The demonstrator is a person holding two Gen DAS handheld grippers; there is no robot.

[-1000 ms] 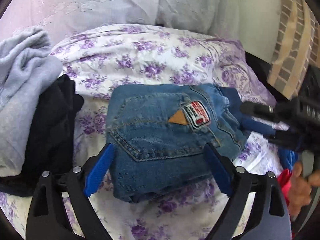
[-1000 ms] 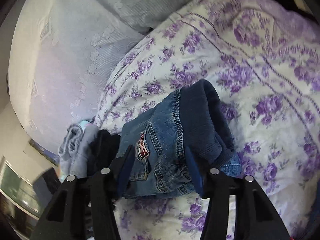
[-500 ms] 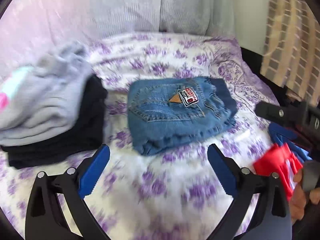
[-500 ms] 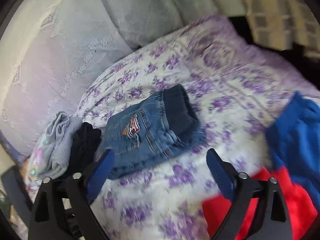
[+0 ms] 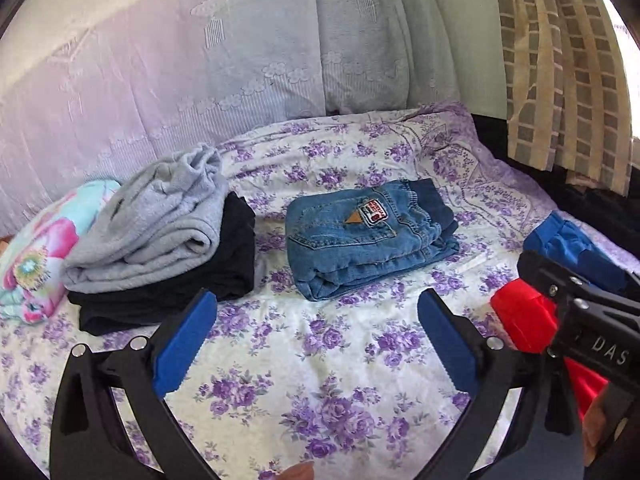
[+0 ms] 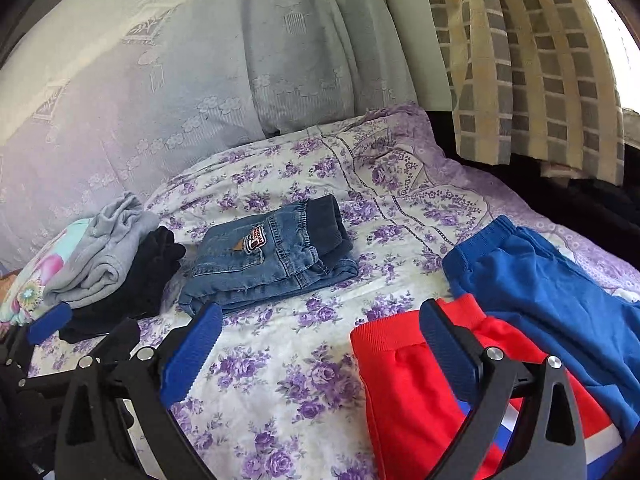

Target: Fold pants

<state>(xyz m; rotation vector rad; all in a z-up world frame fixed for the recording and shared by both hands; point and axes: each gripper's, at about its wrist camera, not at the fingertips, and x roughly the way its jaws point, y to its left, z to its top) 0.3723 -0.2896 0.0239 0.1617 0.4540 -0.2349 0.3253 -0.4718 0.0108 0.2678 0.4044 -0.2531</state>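
The folded blue jeans [image 5: 370, 236] lie in the middle of the floral bed sheet [image 5: 320, 360]; they also show in the right wrist view [image 6: 272, 260]. My left gripper [image 5: 316, 340] is open and empty, held back from the jeans above the sheet. My right gripper [image 6: 316, 354] is open and empty; its right finger is over unfolded red pants [image 6: 412, 380]. Unfolded blue pants [image 6: 540, 280] lie beside the red ones.
A stack of folded clothes sits left of the jeans: a grey garment [image 5: 156, 220] on a black one [image 5: 224, 272], with a floral pink-and-teal piece [image 5: 36, 252] beside it. Pale pillows [image 5: 200, 60] line the back. A checked curtain [image 5: 560, 60] hangs at the right.
Both grippers have let go of the jeans and pulled back toward me, with their jaws opened wide. The jeans stay folded on the sheet. The red and blue pants have come into view.
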